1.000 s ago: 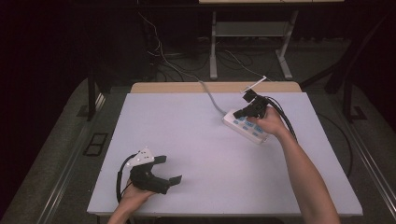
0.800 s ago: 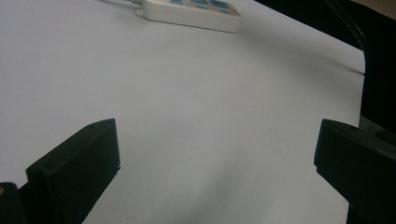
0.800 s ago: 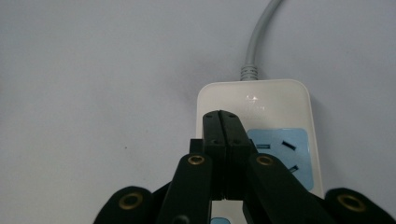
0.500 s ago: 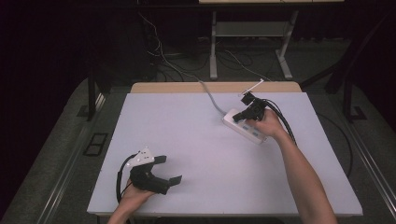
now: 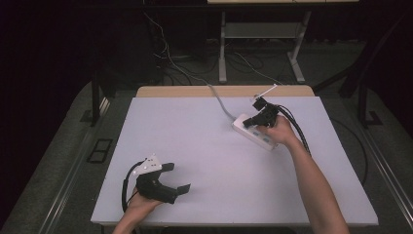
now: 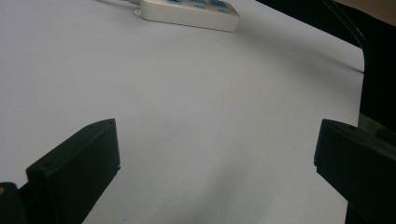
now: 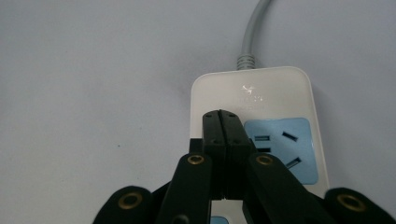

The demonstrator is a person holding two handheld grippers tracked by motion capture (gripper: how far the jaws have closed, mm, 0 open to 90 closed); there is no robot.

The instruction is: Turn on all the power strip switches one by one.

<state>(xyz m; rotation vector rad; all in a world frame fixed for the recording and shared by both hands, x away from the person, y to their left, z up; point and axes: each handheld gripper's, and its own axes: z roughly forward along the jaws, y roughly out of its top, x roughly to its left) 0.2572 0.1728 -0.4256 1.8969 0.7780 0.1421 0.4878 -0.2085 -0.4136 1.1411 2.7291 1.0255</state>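
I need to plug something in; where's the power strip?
In the high view, the power strip lies on the table's far right part, under the shut right gripper.

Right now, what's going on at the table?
A person works at a white table with a gripper in each hand. The right gripper is shut with nothing between its jaws, its tips over the cable end of a white power strip, beside a blue socket panel; whether they touch it I cannot tell. The strip's grey cable runs off the far edge. The left gripper is open at the near left corner, holding nothing.
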